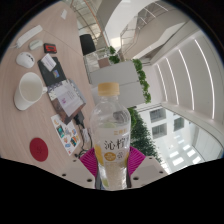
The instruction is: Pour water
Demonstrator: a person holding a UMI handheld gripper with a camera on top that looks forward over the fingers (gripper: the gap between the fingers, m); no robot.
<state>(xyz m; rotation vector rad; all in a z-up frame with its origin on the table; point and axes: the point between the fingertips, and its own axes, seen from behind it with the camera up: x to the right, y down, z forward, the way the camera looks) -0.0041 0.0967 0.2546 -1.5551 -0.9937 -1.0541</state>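
Tool (112, 178) narrowly open, clamped on upright water bottle (110, 135), both pads (92, 163) touching

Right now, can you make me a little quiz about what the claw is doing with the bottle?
1. True or false: the bottle between the claw's fingers has its cap on.
2. What colour is the liquid in the bottle? A) pale yellow B) dark blue C) red
3. Fill in: the white cup on the table is ___ the claw's fingers, not between them.

Key: 1 true, the white cap sits on top. 2 A. 3 beyond, off to the side on the table.
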